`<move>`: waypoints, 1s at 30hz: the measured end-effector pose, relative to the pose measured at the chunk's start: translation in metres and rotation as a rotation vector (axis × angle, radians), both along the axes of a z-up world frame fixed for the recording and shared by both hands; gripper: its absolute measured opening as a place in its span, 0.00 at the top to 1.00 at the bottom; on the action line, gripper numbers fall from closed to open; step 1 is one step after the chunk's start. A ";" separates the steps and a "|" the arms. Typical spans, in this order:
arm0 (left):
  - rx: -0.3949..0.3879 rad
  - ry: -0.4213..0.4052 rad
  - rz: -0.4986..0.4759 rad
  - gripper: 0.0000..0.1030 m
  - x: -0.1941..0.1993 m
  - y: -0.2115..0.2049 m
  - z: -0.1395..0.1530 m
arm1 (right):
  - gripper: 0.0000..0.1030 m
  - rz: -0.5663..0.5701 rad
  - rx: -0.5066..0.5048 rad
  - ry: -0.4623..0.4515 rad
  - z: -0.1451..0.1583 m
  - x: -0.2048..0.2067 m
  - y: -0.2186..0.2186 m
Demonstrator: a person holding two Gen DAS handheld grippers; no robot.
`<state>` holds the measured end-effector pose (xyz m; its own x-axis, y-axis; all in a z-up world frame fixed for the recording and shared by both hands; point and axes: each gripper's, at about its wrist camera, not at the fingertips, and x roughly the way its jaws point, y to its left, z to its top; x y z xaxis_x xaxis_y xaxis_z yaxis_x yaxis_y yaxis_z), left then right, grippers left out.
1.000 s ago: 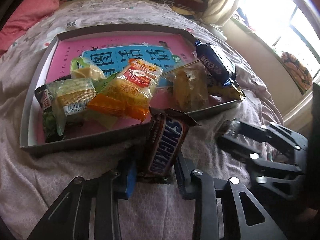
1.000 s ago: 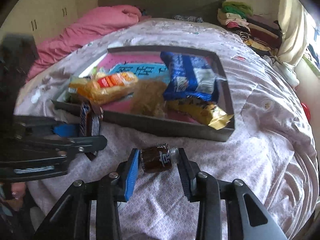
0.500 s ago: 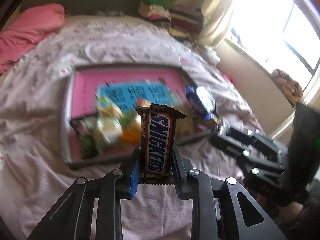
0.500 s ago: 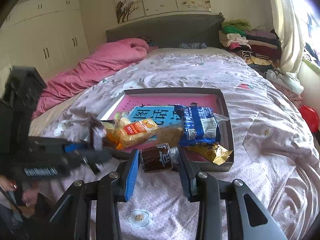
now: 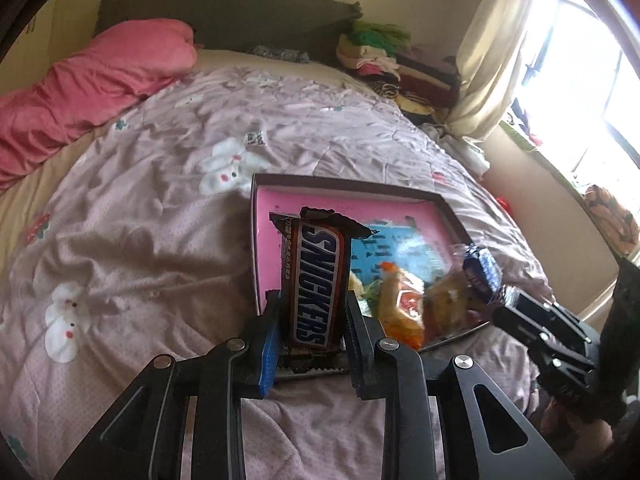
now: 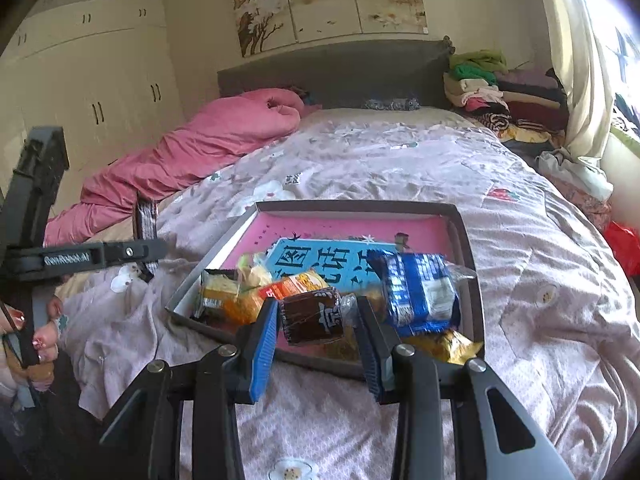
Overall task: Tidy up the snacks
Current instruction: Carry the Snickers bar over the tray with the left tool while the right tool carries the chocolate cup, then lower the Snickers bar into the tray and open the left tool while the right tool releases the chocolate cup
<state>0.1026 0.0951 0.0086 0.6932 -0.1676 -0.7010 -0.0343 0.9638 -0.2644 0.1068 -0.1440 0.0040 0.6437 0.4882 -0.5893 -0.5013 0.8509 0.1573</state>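
The left gripper [image 5: 312,334] clamps a Snickers [image 5: 316,280] by its lower half, upright; the tray [image 5: 256,240] lies just beyond. The right gripper [image 6: 318,322] holds a brown cake [image 6: 312,316] above the tray's near edge. Both look light, slick-wrapped, and squashable: grip mid-body, gently.

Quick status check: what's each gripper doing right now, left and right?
Left gripper: closed on the Snickers bar, held upright.
Right gripper: closed on a small brown wrapped snack.
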 end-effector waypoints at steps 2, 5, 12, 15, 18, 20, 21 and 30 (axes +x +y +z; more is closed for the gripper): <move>0.003 0.016 -0.006 0.72 0.003 -0.003 -0.007 | 0.63 0.003 0.003 0.002 0.000 0.002 0.004; 0.009 0.034 -0.019 0.72 0.007 -0.008 -0.016 | 0.63 0.012 0.007 0.011 -0.002 0.008 0.010; 0.016 0.061 -0.032 0.72 0.015 -0.015 -0.030 | 0.63 0.025 -0.010 0.027 -0.011 0.015 0.024; 0.018 0.070 -0.034 0.72 0.018 -0.017 -0.034 | 0.63 0.027 -0.016 0.045 -0.016 0.020 0.027; 0.018 0.075 -0.033 0.72 0.020 -0.017 -0.036 | 0.63 0.029 -0.015 0.064 -0.021 0.024 0.029; 0.016 0.078 -0.032 0.72 0.022 -0.017 -0.037 | 0.63 0.032 -0.023 0.065 -0.023 0.025 0.031; 0.015 0.079 -0.031 0.72 0.022 -0.017 -0.037 | 0.63 0.034 -0.023 0.067 -0.024 0.026 0.033; 0.014 0.083 -0.035 0.72 0.025 -0.018 -0.040 | 0.63 0.048 -0.053 0.075 -0.034 0.030 0.043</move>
<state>0.1280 0.0770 -0.0312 0.6265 -0.1804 -0.7583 -0.0216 0.9685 -0.2483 0.1365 -0.1008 -0.0297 0.5732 0.4843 -0.6610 -0.5304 0.8341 0.1512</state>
